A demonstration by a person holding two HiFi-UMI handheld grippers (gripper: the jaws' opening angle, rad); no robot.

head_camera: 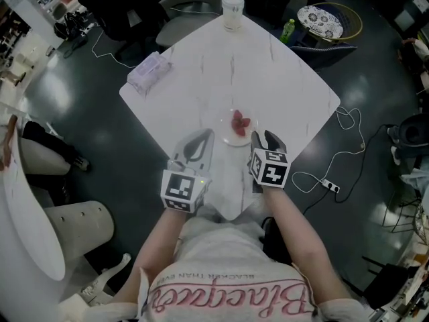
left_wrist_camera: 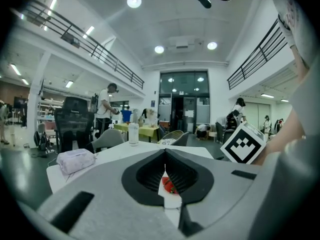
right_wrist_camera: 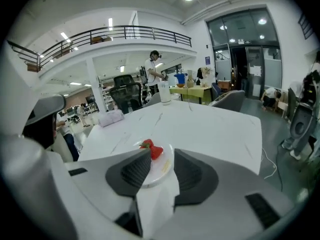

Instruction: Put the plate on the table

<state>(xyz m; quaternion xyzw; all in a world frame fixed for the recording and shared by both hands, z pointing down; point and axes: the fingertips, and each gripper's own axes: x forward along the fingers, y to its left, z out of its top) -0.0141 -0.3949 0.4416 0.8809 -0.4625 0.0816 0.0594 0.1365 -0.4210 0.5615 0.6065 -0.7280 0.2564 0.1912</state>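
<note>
A clear plate (head_camera: 236, 131) with red strawberries (head_camera: 240, 121) rests on the white marble table (head_camera: 268, 72), close to the corner nearest me. My right gripper (head_camera: 263, 138) is at the plate's near right rim. In the right gripper view its jaws stand open, with the plate (right_wrist_camera: 159, 171) and strawberries (right_wrist_camera: 151, 149) lying between them, and the pads do not press on it. My left gripper (head_camera: 201, 138) lies just left of the plate, its jaws shut tip to tip (left_wrist_camera: 165, 154) and holding nothing. Strawberries (left_wrist_camera: 169, 185) show through the slit behind the tips.
A wrapped tissue pack (head_camera: 149, 72) lies at the table's left corner and a white cup (head_camera: 232, 10) stands at the far corner. Chairs, a green bottle (head_camera: 288, 29) and a power strip with cables (head_camera: 330, 185) are on the floor around the table.
</note>
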